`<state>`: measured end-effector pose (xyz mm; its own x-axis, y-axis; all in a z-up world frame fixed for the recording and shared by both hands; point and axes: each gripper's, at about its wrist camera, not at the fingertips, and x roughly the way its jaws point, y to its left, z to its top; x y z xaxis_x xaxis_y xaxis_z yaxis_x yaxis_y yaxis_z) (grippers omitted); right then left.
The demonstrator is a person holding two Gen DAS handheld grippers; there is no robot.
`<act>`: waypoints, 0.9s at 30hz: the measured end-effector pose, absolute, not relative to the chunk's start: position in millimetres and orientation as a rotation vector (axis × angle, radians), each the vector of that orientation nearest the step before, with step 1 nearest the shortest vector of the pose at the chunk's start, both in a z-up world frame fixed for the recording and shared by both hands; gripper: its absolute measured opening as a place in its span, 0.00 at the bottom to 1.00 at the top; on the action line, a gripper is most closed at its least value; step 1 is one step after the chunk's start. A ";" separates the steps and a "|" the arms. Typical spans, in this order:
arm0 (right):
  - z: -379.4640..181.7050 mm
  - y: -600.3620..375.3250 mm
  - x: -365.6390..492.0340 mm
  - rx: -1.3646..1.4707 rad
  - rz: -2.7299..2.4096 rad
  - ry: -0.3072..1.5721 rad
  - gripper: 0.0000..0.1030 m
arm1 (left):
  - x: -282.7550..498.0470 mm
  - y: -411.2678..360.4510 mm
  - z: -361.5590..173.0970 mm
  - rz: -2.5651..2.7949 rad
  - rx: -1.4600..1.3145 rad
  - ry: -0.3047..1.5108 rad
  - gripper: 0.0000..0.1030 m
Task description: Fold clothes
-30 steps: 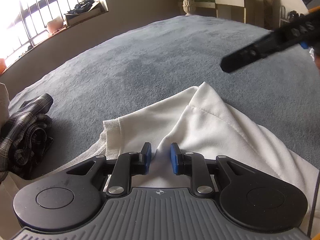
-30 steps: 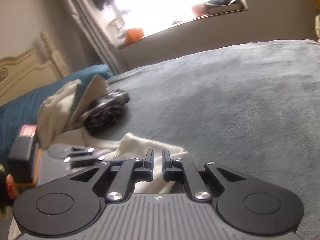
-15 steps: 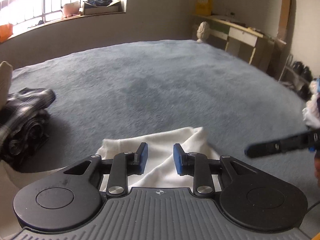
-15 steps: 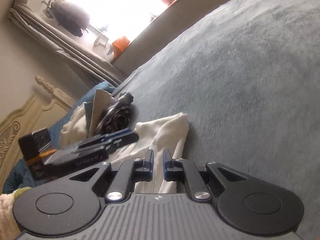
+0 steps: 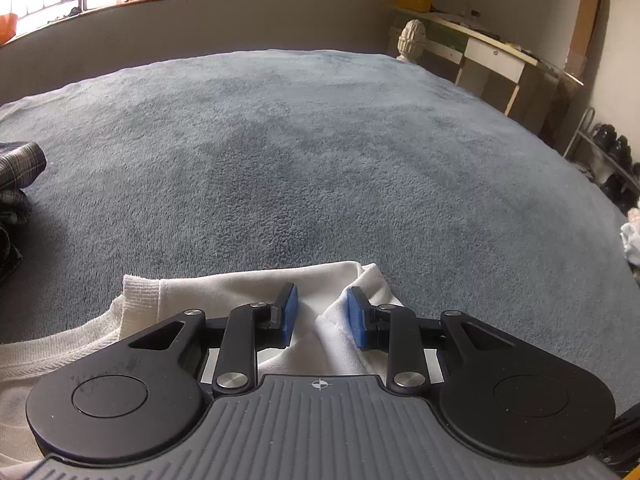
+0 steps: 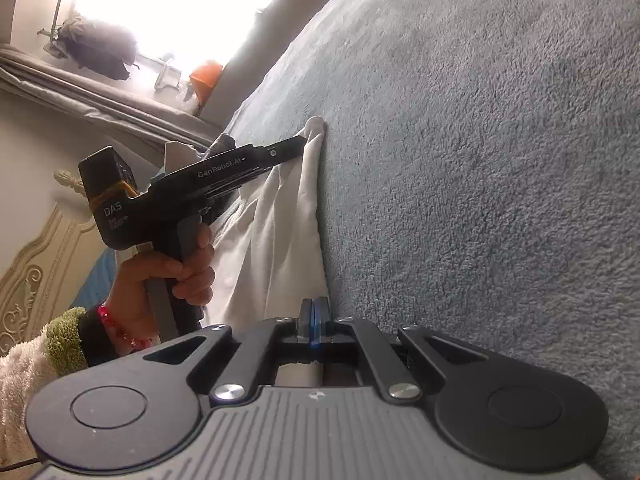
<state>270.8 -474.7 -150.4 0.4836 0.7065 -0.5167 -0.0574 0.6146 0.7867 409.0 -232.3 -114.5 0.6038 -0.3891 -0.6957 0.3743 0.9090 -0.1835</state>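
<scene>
A white garment [image 5: 224,292] lies bunched on the blue-grey blanket [image 5: 320,160], its ribbed cuff at the left. My left gripper [image 5: 322,316] hangs over it with the blue pads apart. A raised fold of cloth stands between them, and neither pad presses on it. In the right wrist view the same white garment [image 6: 280,232] stretches from my right gripper [image 6: 314,318] to the left gripper [image 6: 298,146] at its far corner. The right pads are pressed together where the cloth's near edge runs in between them. A hand [image 6: 172,276] holds the left gripper's handle.
A dark plaid garment [image 5: 16,184] lies crumpled at the blanket's left edge. Past the bed's far right corner stand a white bedpost finial [image 5: 412,38], a desk [image 5: 492,56] and a shoe rack [image 5: 608,156]. A carved headboard [image 6: 32,280] is at the left.
The right gripper rolled, sank to the blanket and its pads came together on the cloth edge; it left the left wrist view. The left gripper levelled out, its pads a little wider.
</scene>
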 end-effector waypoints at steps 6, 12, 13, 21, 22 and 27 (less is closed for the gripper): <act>-126.1 -467.6 280.6 0.775 0.533 0.903 0.00 | 420.4 -226.5 -115.6 -0.398 -0.139 0.850 0.27; -142.3 -459.0 285.5 0.771 0.435 0.942 0.00 | 421.5 -211.4 -97.8 -0.344 -0.224 0.879 0.28; -137.4 -461.9 281.9 0.779 0.410 0.935 0.00 | 419.0 -204.1 -88.9 -0.335 -0.224 0.868 0.28; -77.4 -465.1 234.7 0.654 0.385 0.882 0.01 | 361.2 -97.8 22.9 -0.264 -0.116 0.708 0.28; -72.6 -460.0 230.8 0.647 0.390 0.882 0.01 | 347.1 -86.6 35.1 -0.236 -0.058 0.702 0.28; -66.6 -426.9 239.0 0.570 0.385 0.944 0.01 | 272.5 -43.7 66.2 -0.128 0.217 0.718 0.32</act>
